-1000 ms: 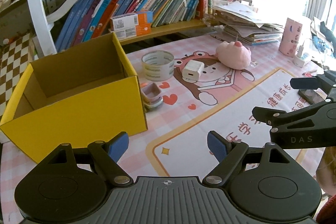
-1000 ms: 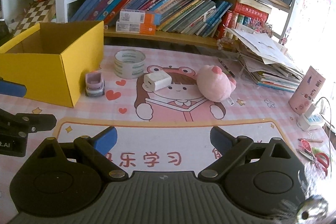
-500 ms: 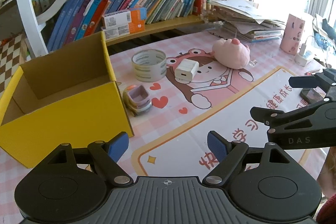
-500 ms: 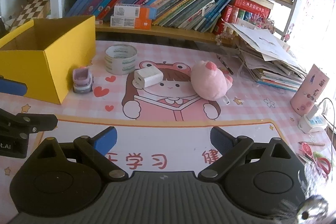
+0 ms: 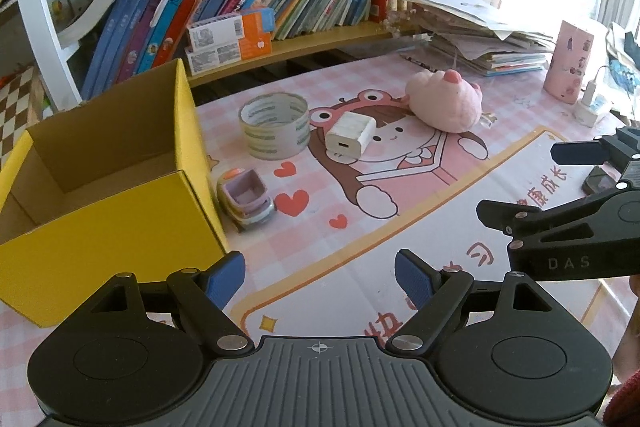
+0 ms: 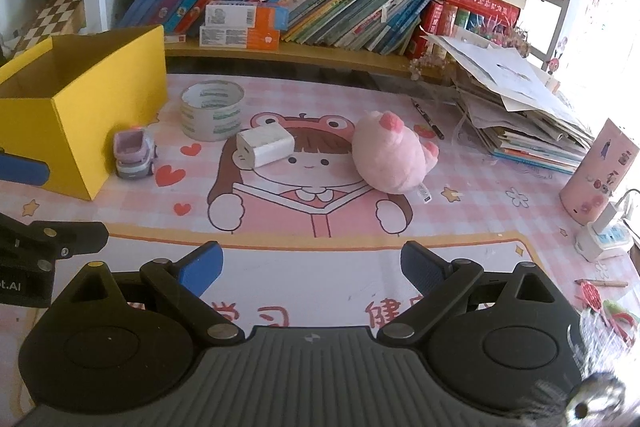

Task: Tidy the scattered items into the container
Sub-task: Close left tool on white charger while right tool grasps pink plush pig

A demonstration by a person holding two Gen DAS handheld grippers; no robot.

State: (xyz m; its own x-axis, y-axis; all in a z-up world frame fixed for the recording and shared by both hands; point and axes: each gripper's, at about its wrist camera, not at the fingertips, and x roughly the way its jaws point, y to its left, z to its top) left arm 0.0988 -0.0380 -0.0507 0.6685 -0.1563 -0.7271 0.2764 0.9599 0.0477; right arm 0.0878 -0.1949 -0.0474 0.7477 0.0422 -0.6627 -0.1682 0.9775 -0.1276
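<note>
On the bench, left to right: yellow box (image 5: 120, 227) (open-topped), toy truck (image 5: 246, 201) beside it. Left claw (image 5: 320, 281) and right claw (image 6: 312, 267) both hang spread, empty; straddle the truck squarely before pinching.

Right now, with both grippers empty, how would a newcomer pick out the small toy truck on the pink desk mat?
Find the open yellow cardboard box at the mat's left. The small lilac plastic toy truck stands right beside the box's near corner, next to a printed red heart. Unlike the clear tape roll and white charger cube further right, it has wheels.
</note>
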